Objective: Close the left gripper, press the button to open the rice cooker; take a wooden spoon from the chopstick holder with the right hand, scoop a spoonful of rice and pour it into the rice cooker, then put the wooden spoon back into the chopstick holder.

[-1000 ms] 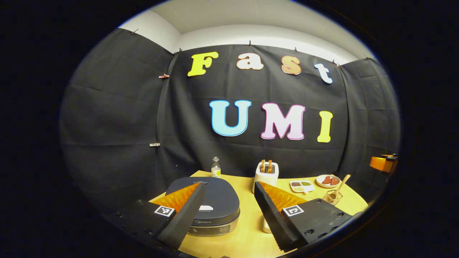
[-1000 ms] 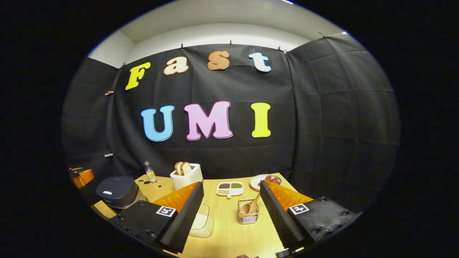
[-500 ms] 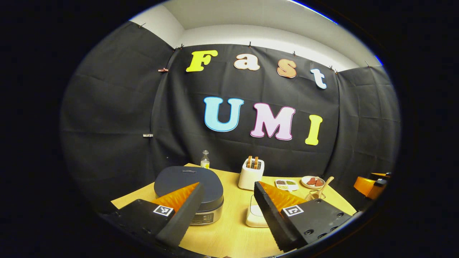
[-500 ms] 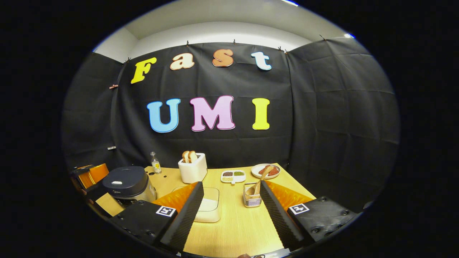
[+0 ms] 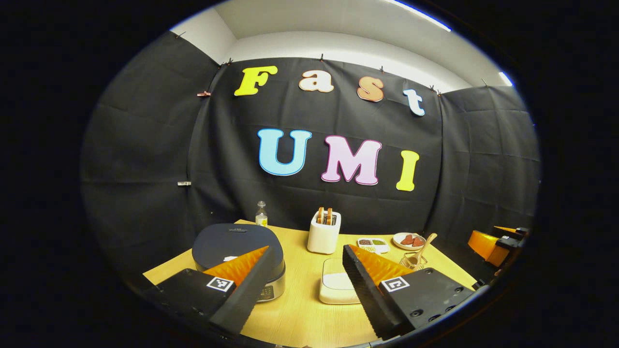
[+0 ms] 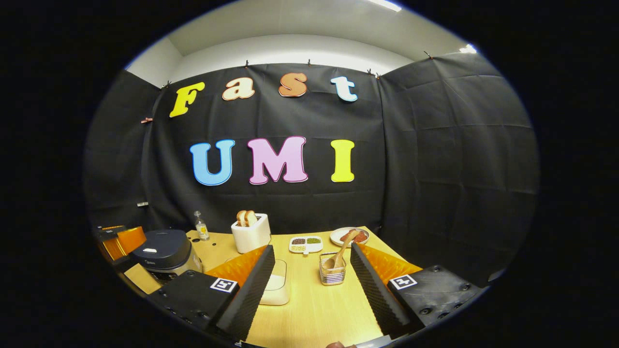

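Rice cooker (image 5: 232,244) dark-lidded, lid down

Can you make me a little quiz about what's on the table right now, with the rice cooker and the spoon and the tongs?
1. True or false: the rice cooker has its lid shut.
2. Where is the wooden spoon now? A) in the chopstick holder B) in the right tongs C) lying on the table
3. Fill in the gap: the toaster holds slices of ____.

Key: 1 true. 2 A; the spoon leans in the holder, and the right tongs and the left tongs are both open and hold nothing. 3 bread.
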Tool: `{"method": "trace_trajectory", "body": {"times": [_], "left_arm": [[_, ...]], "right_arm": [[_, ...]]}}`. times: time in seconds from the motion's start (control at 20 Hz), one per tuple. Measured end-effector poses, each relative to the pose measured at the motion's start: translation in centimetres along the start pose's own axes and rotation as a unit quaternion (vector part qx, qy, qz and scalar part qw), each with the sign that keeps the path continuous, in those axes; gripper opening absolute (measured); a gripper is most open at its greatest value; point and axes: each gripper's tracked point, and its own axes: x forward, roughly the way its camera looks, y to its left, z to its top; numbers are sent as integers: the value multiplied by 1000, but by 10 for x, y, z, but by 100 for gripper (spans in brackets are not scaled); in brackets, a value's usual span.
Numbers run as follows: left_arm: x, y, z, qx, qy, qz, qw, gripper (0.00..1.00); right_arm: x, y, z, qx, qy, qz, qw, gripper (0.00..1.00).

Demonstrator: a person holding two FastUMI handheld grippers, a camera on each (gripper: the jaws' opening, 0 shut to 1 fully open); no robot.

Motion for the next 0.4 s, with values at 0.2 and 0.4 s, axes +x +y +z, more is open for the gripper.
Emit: {"method": "trace_trajectory", "body": {"times": [0.2, 0.4], "left_arm": [[-1, -2, 2, 5, -8, 1, 1000, 95], [-1, -5, 3, 15, -15, -1, 1000, 95]], "right_arm": [[3, -18, -3, 12, 8, -18, 1000, 98], [5, -25, 2, 10, -7, -25, 1000, 99]]}}
